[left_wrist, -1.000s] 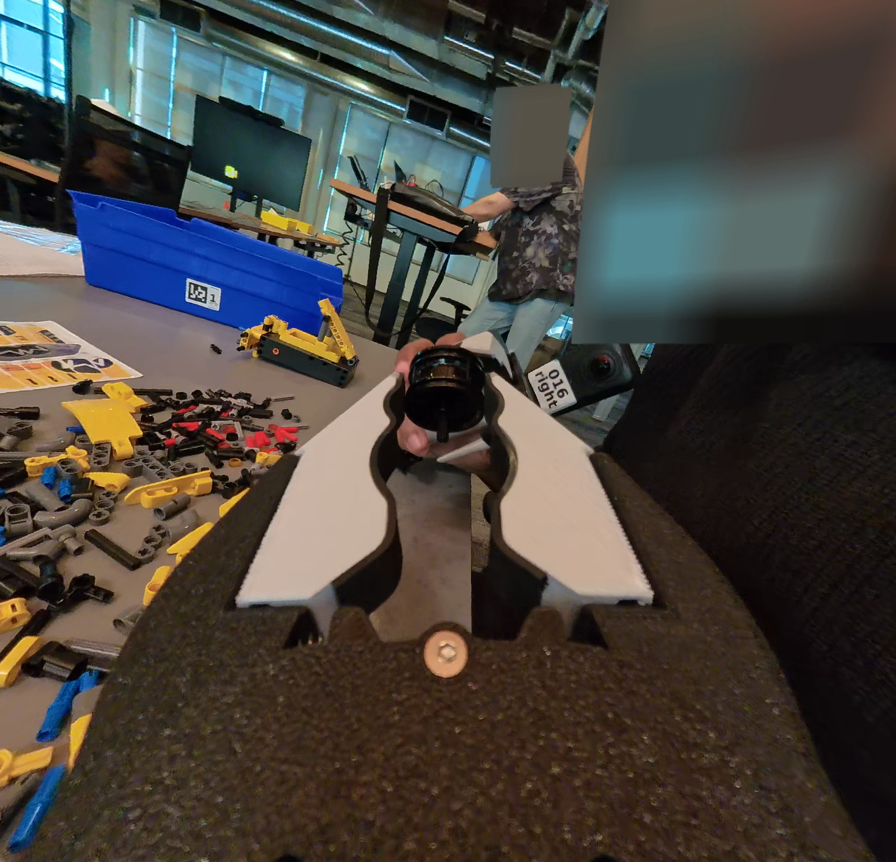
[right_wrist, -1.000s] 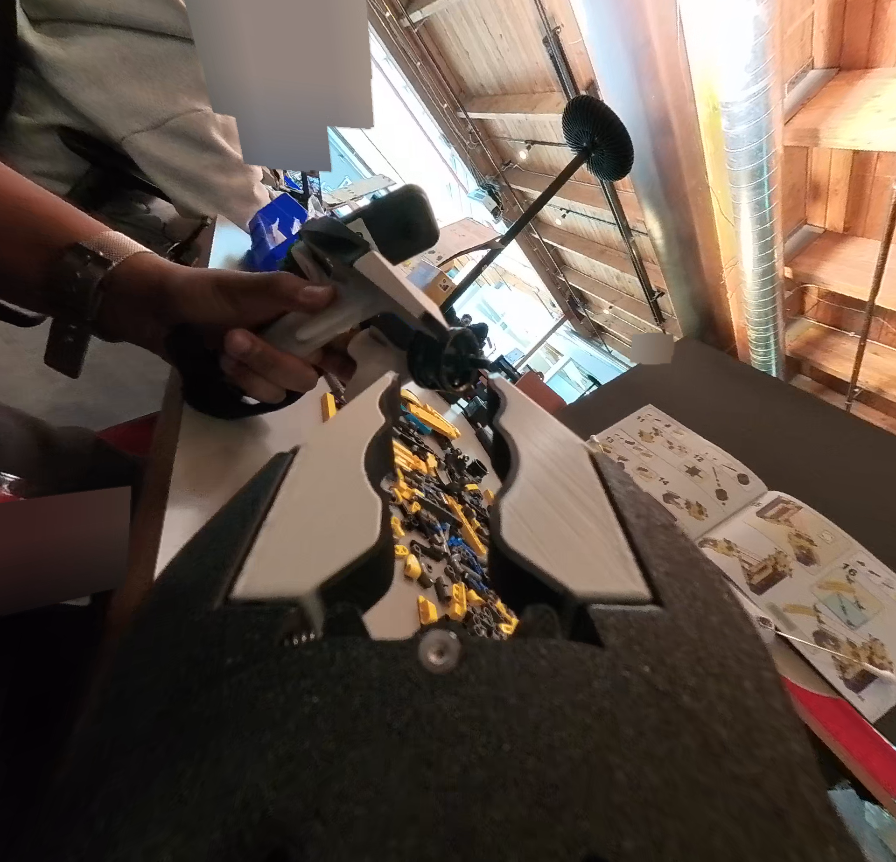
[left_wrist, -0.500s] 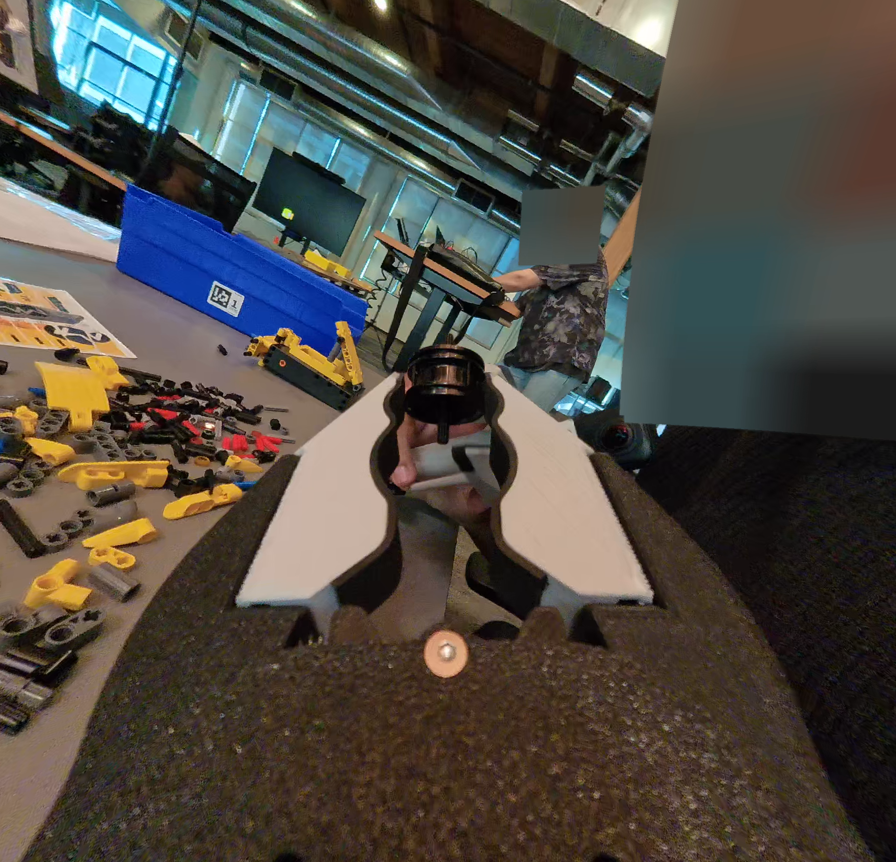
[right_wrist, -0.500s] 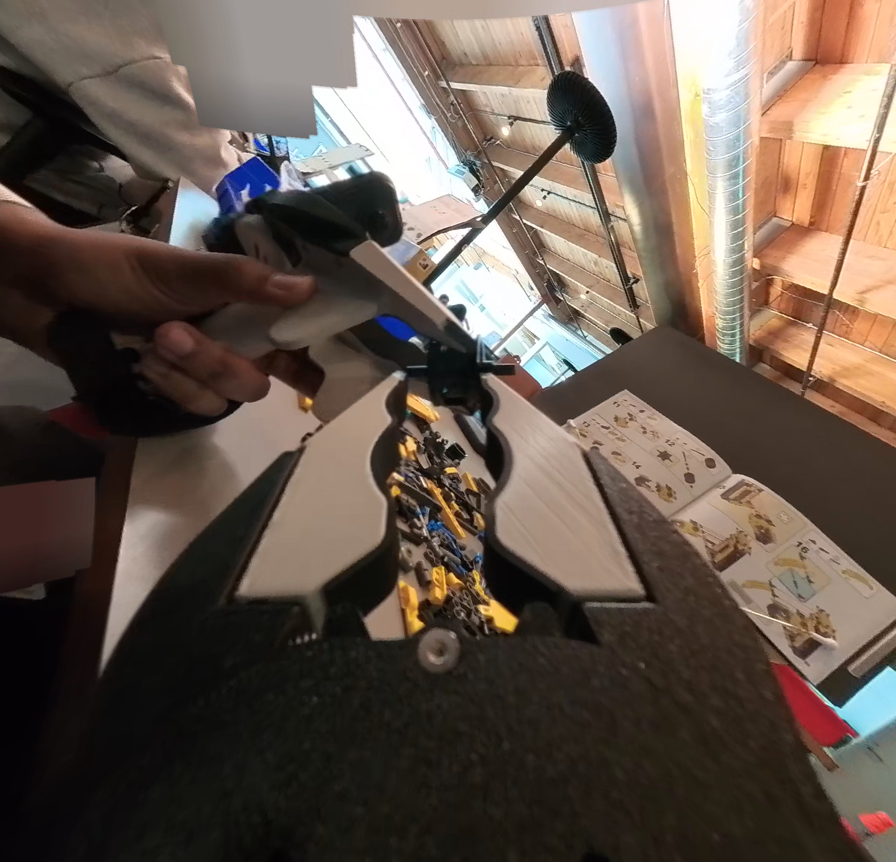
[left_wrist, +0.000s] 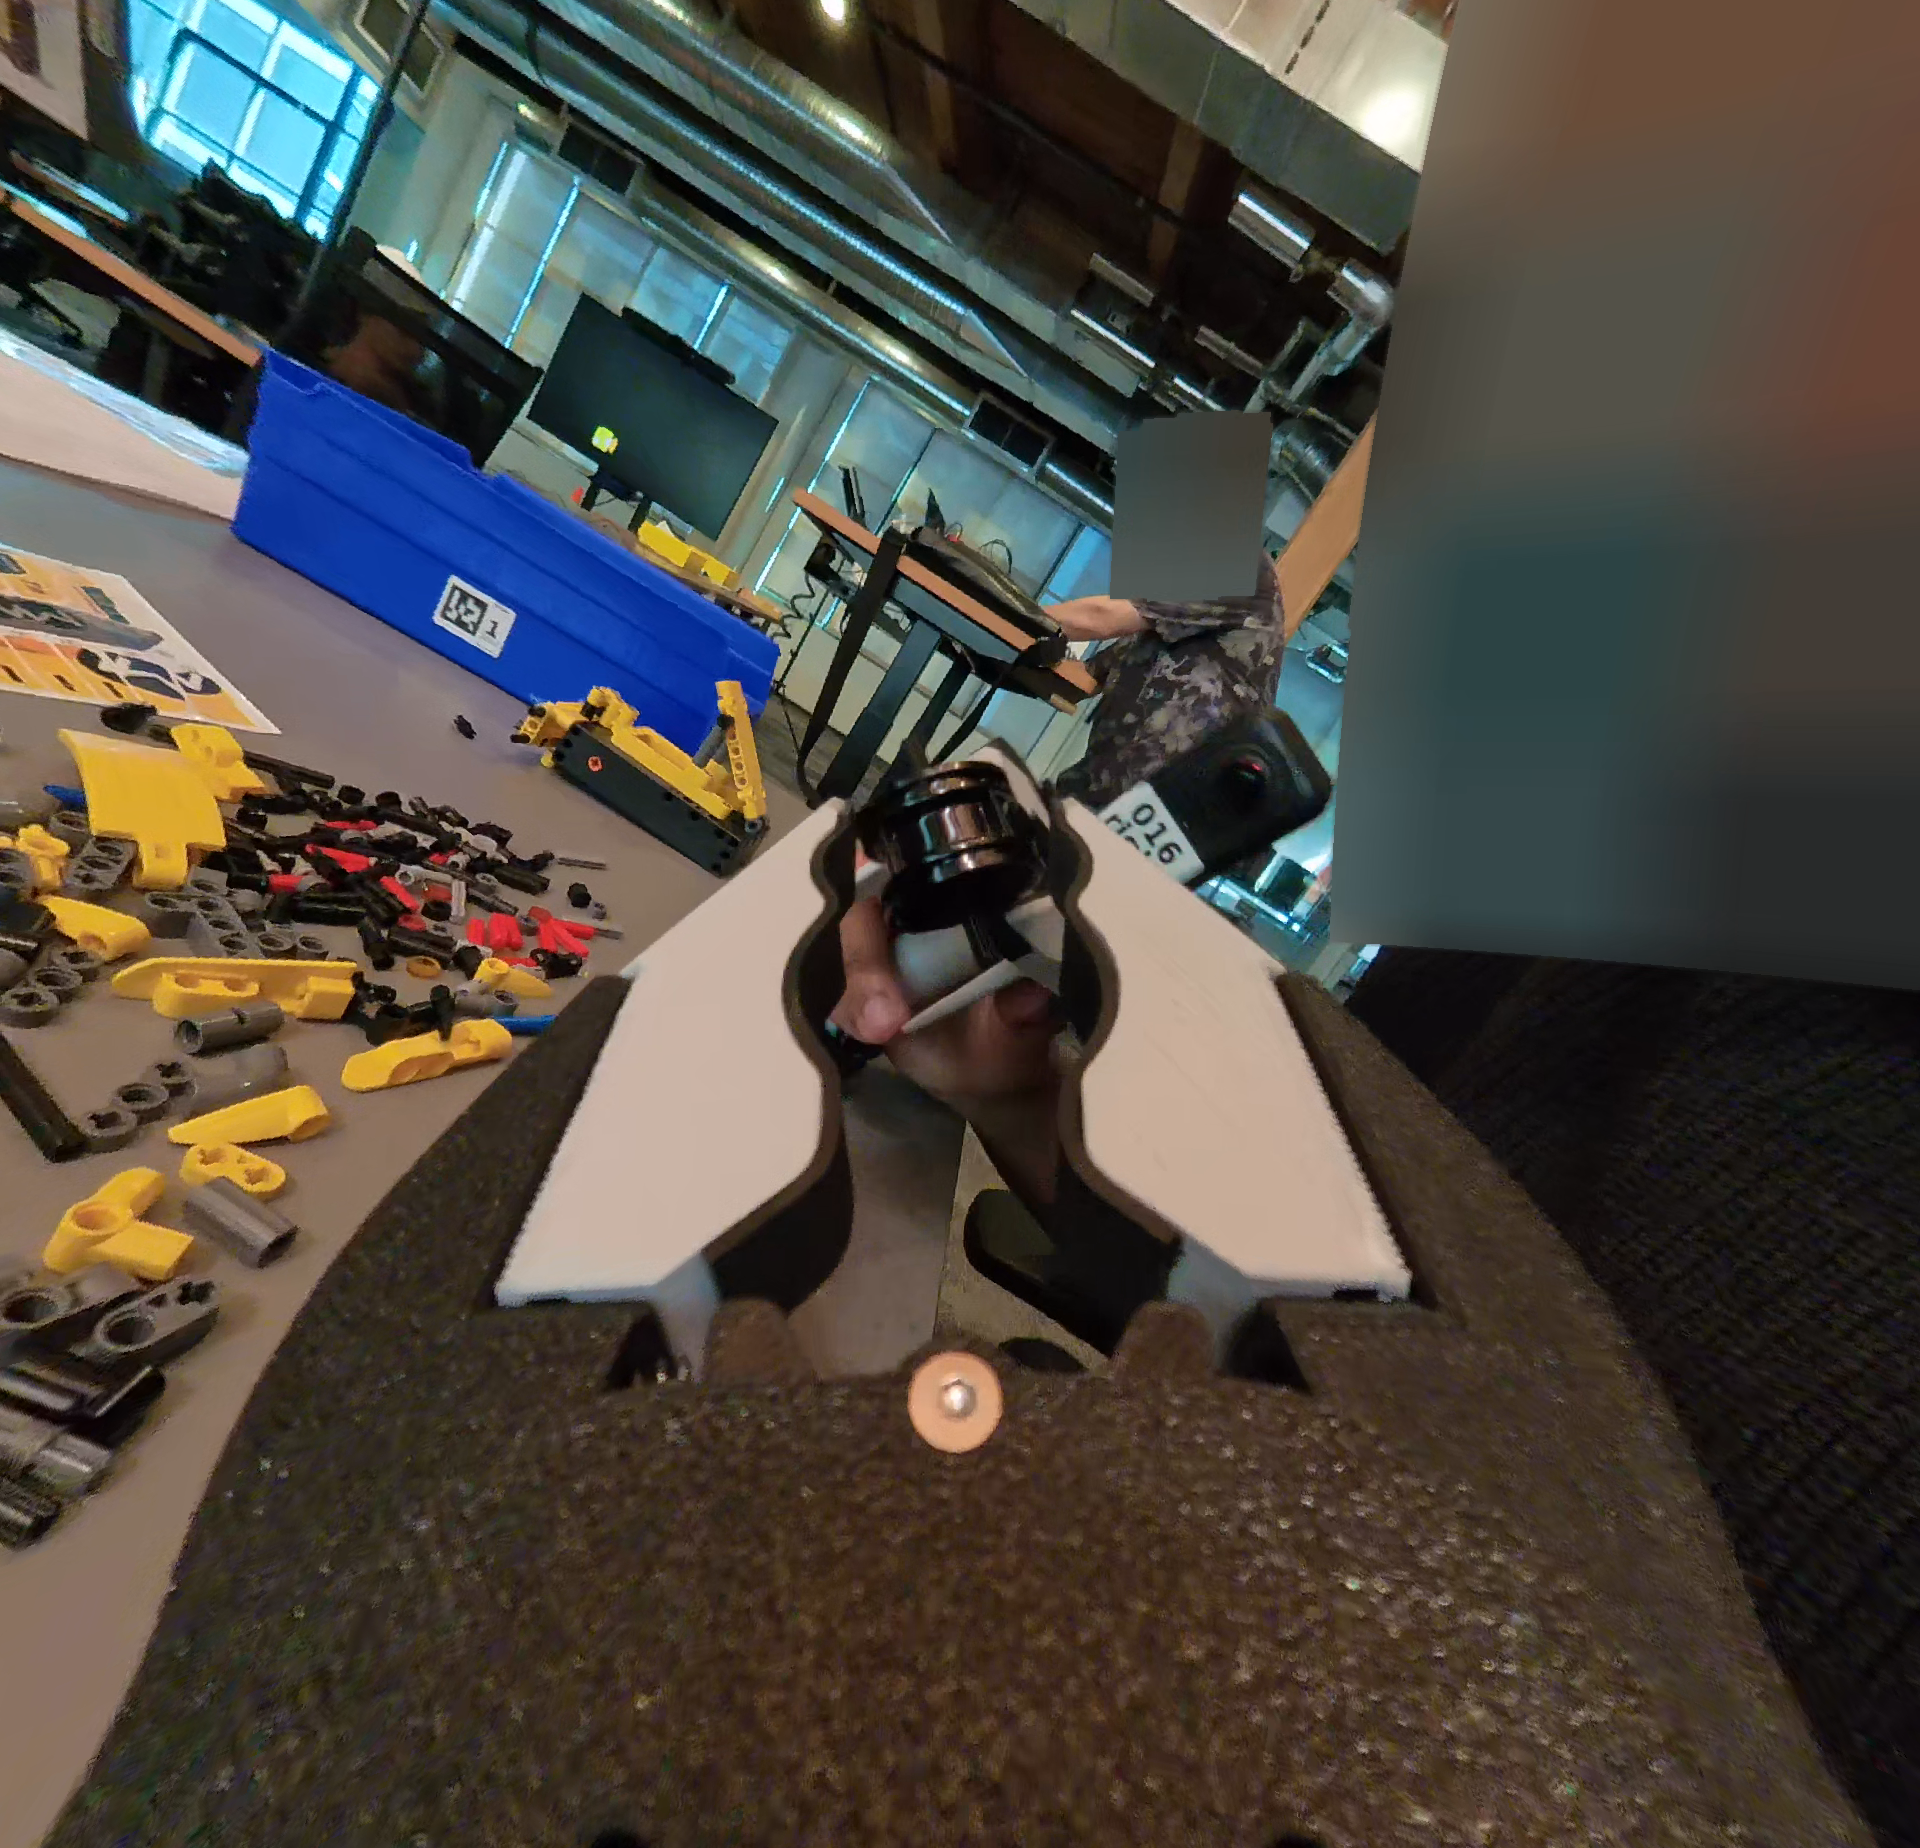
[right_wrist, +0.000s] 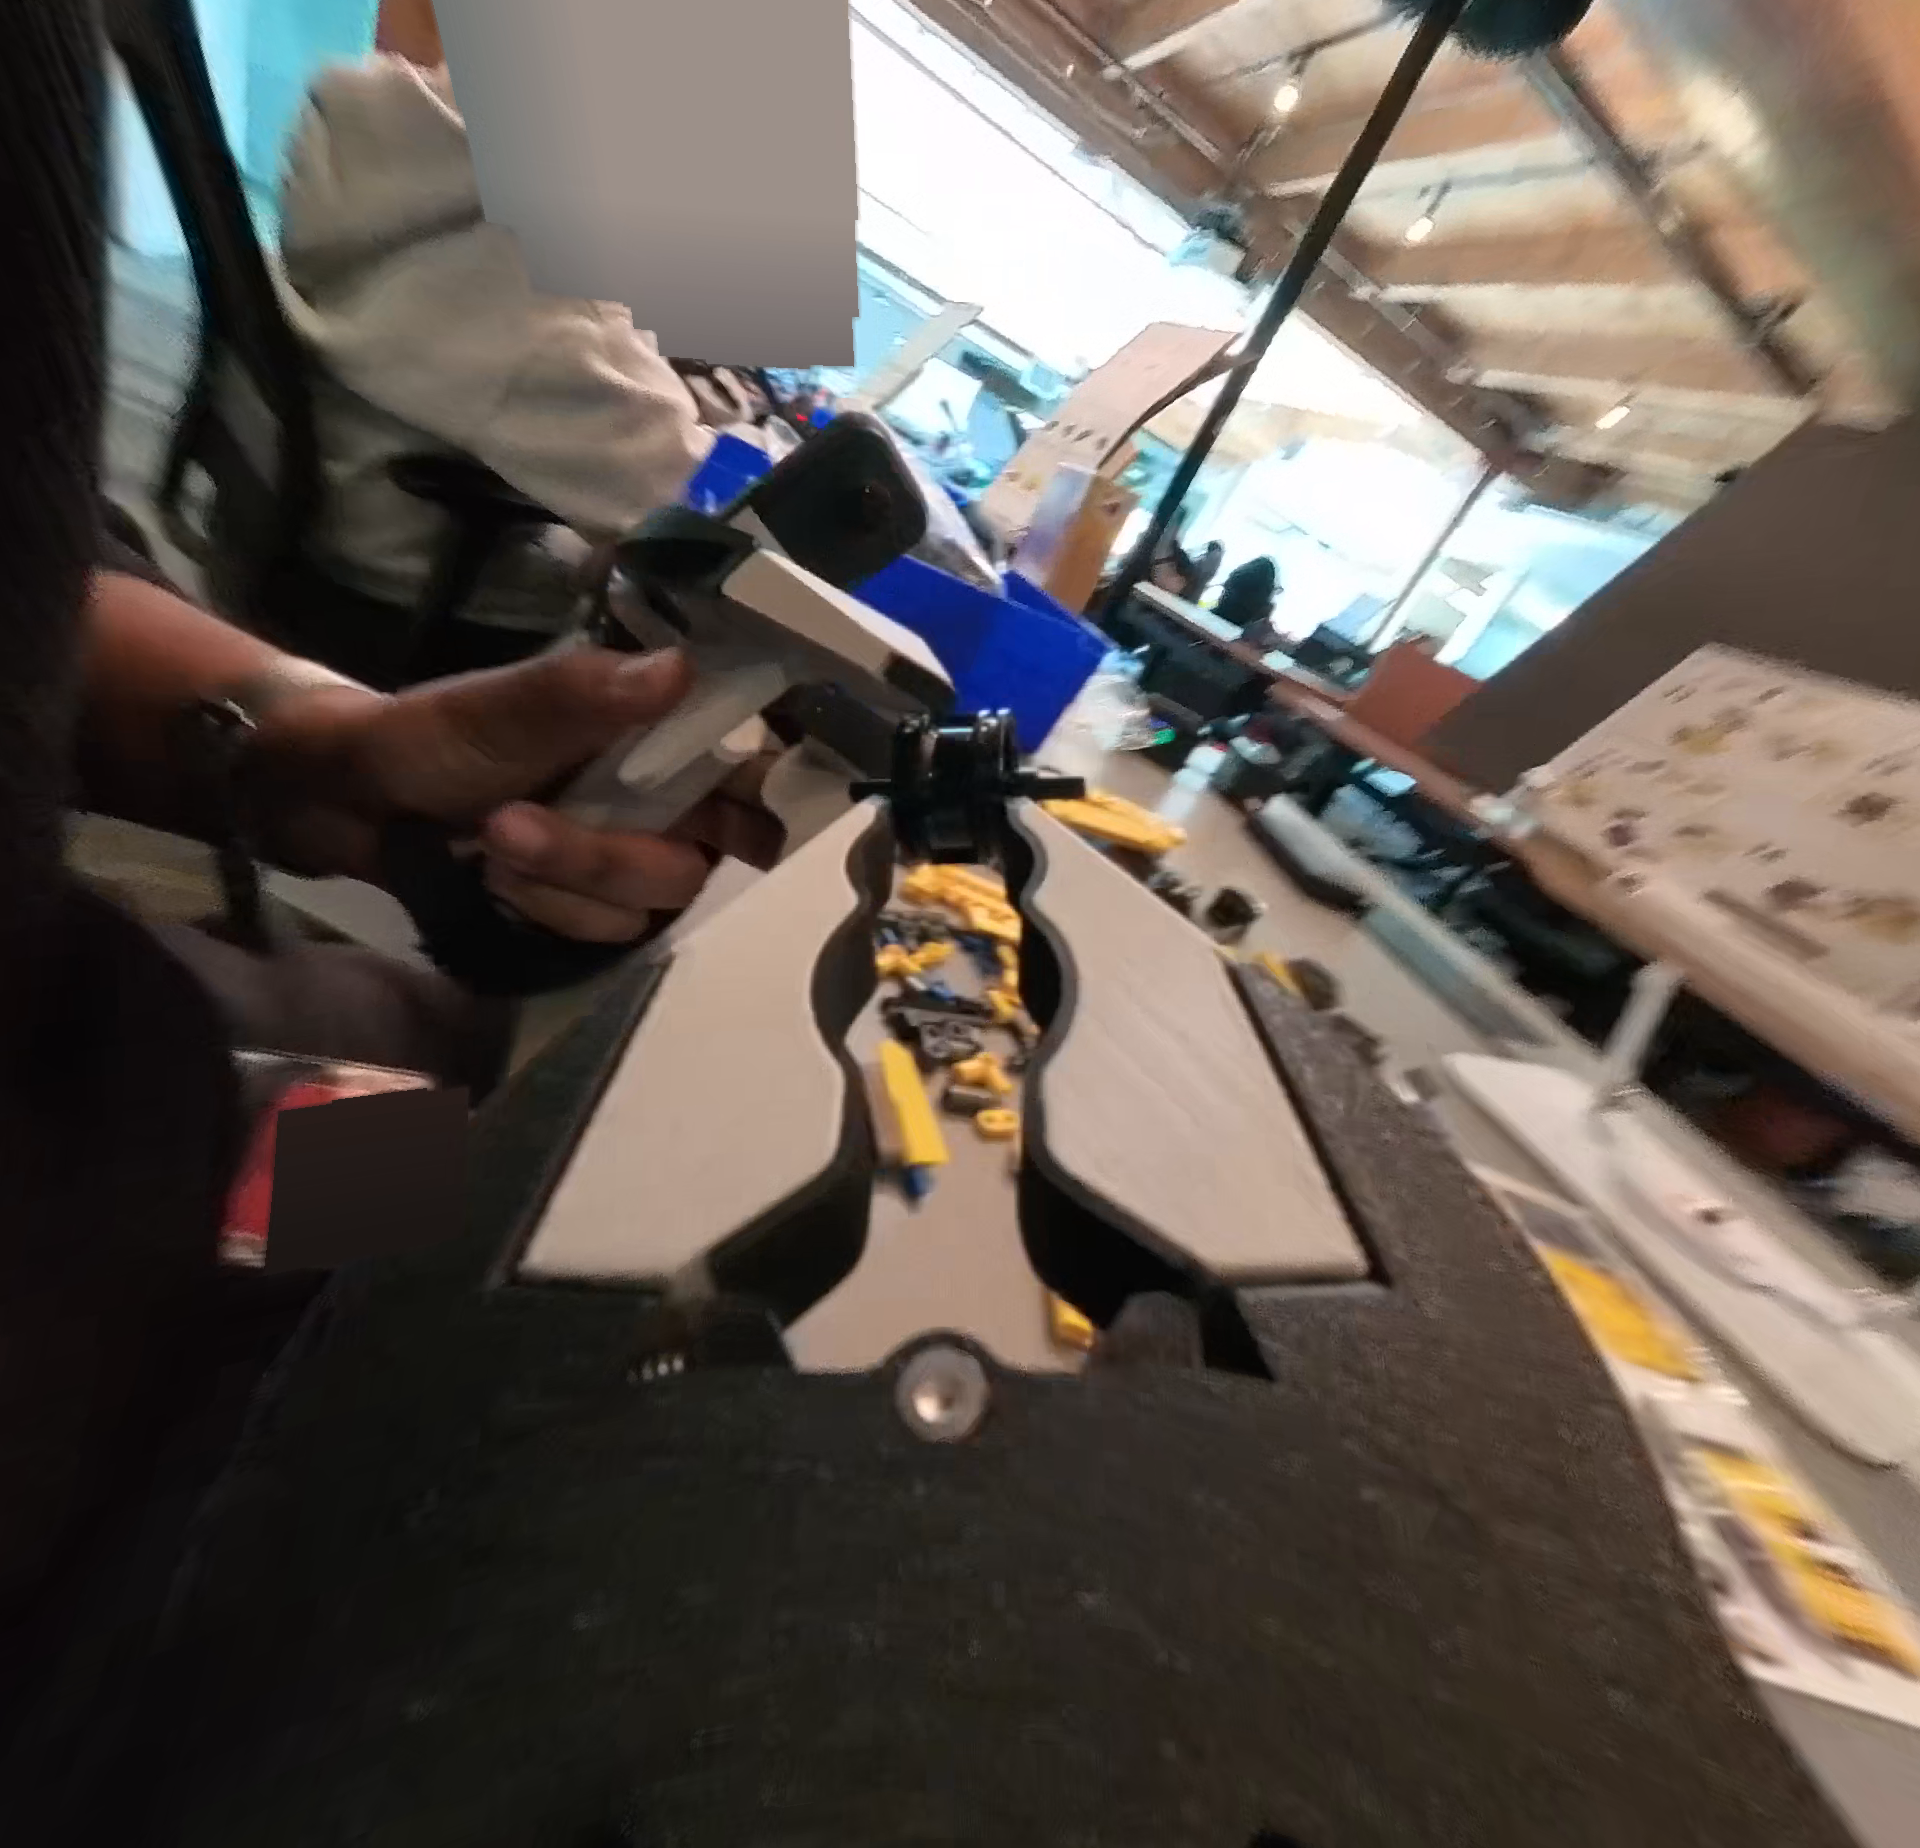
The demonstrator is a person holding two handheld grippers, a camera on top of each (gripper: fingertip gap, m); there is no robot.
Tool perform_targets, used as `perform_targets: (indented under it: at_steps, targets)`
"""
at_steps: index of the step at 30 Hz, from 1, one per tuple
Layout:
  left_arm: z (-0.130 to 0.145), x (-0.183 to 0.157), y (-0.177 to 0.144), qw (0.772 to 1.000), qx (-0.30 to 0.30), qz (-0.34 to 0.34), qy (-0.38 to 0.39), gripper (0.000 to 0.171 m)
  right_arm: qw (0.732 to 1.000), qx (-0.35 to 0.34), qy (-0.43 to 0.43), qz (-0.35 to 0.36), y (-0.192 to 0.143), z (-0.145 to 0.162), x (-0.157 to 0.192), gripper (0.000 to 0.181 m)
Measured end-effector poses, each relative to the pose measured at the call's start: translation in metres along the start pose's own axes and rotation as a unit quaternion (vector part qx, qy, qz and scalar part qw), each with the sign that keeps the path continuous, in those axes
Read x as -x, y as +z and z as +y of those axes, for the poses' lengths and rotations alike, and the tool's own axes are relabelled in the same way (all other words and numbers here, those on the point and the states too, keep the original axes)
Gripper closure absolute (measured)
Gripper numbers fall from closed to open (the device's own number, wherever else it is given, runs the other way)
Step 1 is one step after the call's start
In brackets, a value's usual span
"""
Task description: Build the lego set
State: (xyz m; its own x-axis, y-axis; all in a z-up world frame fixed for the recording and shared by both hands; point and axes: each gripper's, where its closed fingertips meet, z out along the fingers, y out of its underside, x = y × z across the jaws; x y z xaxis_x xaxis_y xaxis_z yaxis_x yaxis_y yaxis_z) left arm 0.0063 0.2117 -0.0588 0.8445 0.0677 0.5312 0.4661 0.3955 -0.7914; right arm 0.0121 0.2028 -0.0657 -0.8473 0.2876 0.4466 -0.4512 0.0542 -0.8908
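Loose yellow, black and red parts (left_wrist: pixel 312 925) lie scattered on the grey surface (left_wrist: pixel 343 697) at far left, well apart from both grippers. Behind them are a blue bin (left_wrist: pixel 436 541) and, just in front of it, a half-built yellow model (left_wrist: pixel 644 770).

At centre, the left gripper (left_wrist: pixel 956 842) is raised off the surface and pinches a black hub (left_wrist: pixel 951 848) between its tips. Half a second ago the hub's thin axle (left_wrist: pixel 987 941) hung straight down. Now the hub has tipped, so its long axis slants from upper left to lower right, toward a hand (left_wrist: pixel 966 1050) beyond.

In the right wrist view the right gripper (right_wrist: pixel 951 822) is drawn narrow about the hub's lower part. There the axle lies level, crosswise to the fingers. An open booklet (right_wrist: pixel 1714 811) lies at far right.
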Motion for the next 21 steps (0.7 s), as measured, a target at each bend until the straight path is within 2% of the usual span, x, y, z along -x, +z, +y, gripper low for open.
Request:
perform_targets:
  at_steps: [3,6,8,11,14,21]
  targets:
    - [-0.019,-0.009,-0.013,0.997,-0.060,0.005,0.047,0.132,0.996,0.003,0.087,-0.030,-0.002,0.003,-0.003,0.162]
    - [-0.039,-0.004,-0.030,0.985,-0.112,-0.057,0.121,0.132,0.988,0.010,0.151,-0.032,-0.004,0.008,-0.011,0.162]
    - [-0.044,-0.001,-0.034,0.982,-0.100,-0.069,0.142,0.132,0.979,0.014,0.198,-0.040,-0.005,0.011,-0.014,0.162]
    - [-0.035,0.012,-0.031,0.986,-0.026,-0.080,0.143,0.131,0.964,0.013,0.259,-0.062,-0.005,0.014,-0.014,0.162]
    - [-0.020,0.018,-0.029,0.990,0.043,-0.061,0.121,0.131,0.955,0.020,0.283,-0.082,-0.003,0.016,-0.010,0.162]
    - [-0.022,0.013,-0.033,0.994,0.034,-0.027,0.097,0.131,0.953,0.028,0.285,-0.102,-0.002,0.017,-0.003,0.162]
